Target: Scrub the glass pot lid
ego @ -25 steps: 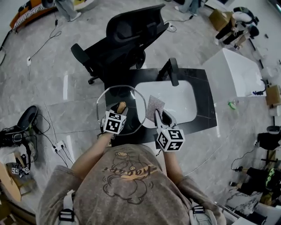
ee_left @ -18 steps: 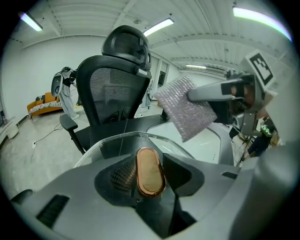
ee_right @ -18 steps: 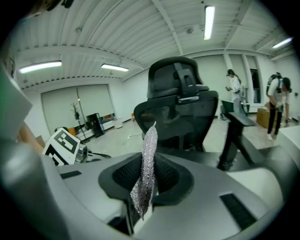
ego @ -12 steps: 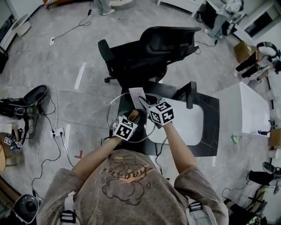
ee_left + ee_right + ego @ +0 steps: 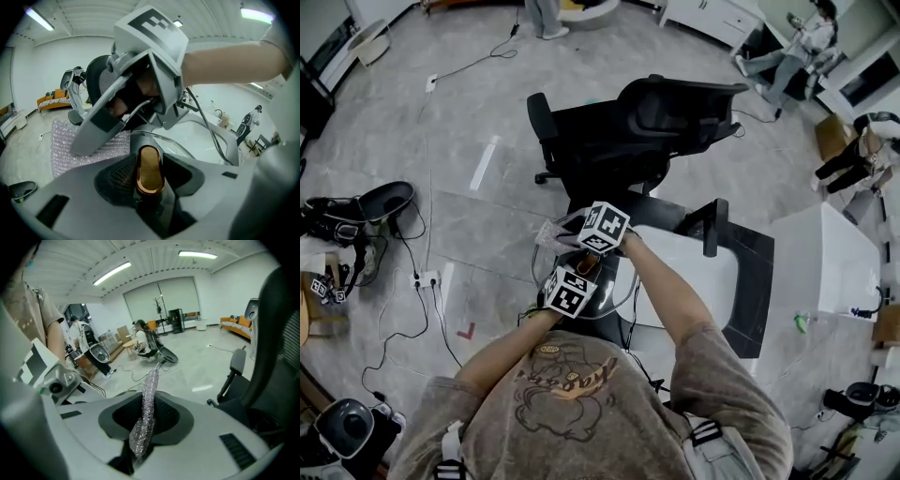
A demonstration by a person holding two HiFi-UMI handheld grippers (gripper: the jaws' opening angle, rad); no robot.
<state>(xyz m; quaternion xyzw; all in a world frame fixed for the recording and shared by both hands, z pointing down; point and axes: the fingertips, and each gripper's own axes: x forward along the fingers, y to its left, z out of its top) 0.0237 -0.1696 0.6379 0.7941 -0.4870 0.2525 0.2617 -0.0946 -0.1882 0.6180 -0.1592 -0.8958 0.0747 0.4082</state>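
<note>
Grey stone floor with loose cables lies all around, and a black office chair (image 5: 637, 131) stands at 12 o'clock from the person. At 3 o'clock is a black table (image 5: 757, 258) with a white sink basin (image 5: 712, 281) in it.

In the middle of the head view, the person holds the glass pot lid (image 5: 542, 272) in the air, in front of the chest. The left gripper (image 5: 581, 272) is closed on the lid's golden knob (image 5: 150, 171), which stands upright between its two jaws.

The right gripper (image 5: 574, 231) comes in from 1 o'clock, above the left one. Its jaws are closed on a silvery scrub cloth (image 5: 145, 423), pinched by one edge. The cloth (image 5: 551, 232) spreads over the lid's rim at about 11 o'clock; whether it touches the glass cannot be told.
</note>
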